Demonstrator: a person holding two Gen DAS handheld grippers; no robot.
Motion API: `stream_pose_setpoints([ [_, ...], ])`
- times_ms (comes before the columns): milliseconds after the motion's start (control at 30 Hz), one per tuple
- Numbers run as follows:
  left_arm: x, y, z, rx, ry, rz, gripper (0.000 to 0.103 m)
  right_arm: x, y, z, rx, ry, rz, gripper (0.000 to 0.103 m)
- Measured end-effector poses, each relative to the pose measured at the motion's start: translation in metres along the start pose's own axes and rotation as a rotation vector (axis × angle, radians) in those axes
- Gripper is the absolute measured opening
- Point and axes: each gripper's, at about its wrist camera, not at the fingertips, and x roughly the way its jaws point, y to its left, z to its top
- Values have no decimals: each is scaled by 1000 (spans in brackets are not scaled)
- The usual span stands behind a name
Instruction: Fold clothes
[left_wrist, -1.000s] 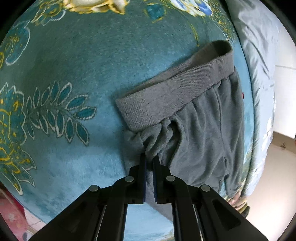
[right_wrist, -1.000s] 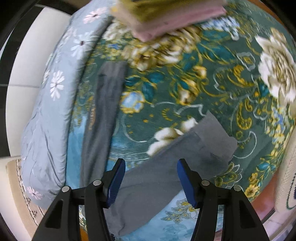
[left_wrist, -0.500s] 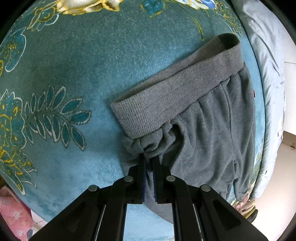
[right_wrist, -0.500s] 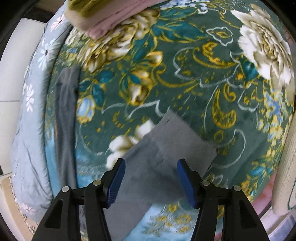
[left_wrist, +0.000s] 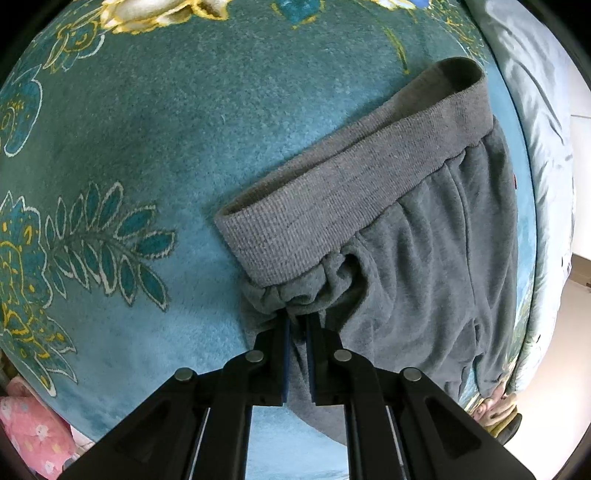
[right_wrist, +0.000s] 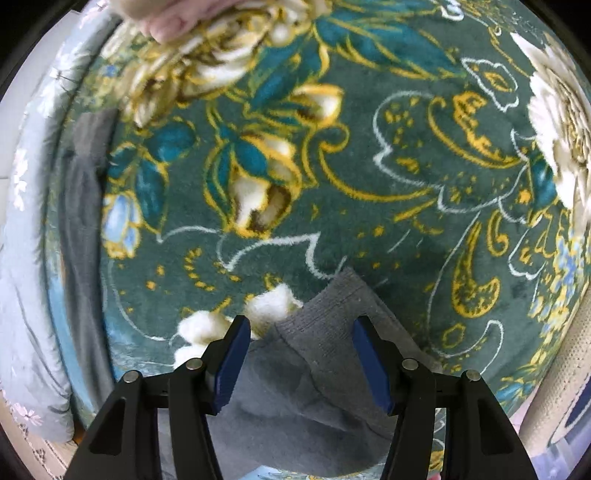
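Sweatpants (left_wrist: 424, 258) lie on floral blanket (left_wrist: 147, 147); left gripper (left_wrist: 298, 319) stays clamped below waistband (left_wrist: 332, 206). Right gripper (right_wrist: 301, 332), jaws apart, has closed in over leg cuff (right_wrist: 332, 317); grasp looks next.

Both wrist views look down, close, at the trousers (left_wrist: 424, 266).

It is a bedroom at home: a flowered plush blanket (right_wrist: 369, 147) covers a bed, beside a pale quilt (left_wrist: 546, 147).

Trousers (left_wrist: 424, 266) lie on the blanket (left_wrist: 147, 129), waistband (left_wrist: 351, 192) ahead of the left tool (left_wrist: 297, 321)
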Motion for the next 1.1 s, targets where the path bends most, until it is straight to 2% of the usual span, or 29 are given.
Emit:
stream_pose_setpoints([
  [133, -1, -2, 0, -2, -1, 7, 7, 6, 10, 0, -42, 9, -91, 48],
  [233, -2, -3, 0, -13, -4, 4, 7, 5, 14, -4, -63, 9, -113, 37],
  [267, -2, -4, 0, -16, -5, 3, 7, 5, 16, -5, -72, 9, -121, 30],
  [367, -3, -5, 0, -26, -6, 0, 7, -3, 19, -7, -72, -17, -102, 23],
  [533, -6, -6, 1, -36, -3, -9, 7, -46, 26, 5, -38, -144, 19, 22],
  [567, -10, 11, -3, -35, -2, -11, 7, -53, 30, 11, -40, -163, 36, 22],
  [633, -13, 16, -4, -31, 0, -14, 7, -63, 42, 26, -50, -191, 50, 22],
  [733, -14, 22, -4, -27, 3, -24, 8, -64, 62, 43, -77, -184, 42, 22],
  [800, -17, 23, -4, -31, 5, -36, 10, -58, 70, 38, -95, -166, 21, 22],
  [967, -30, 37, 0, -36, 1, -84, 28, -55, 73, 30, -95, -154, 7, 28],
  [1067, -38, 38, 1, -34, 0, -105, 32, -70, 63, 26, -71, -193, 56, 33],
  [1100, -41, 38, 2, -32, -2, -111, 32, -75, 60, 25, -63, -209, 74, 39],
])
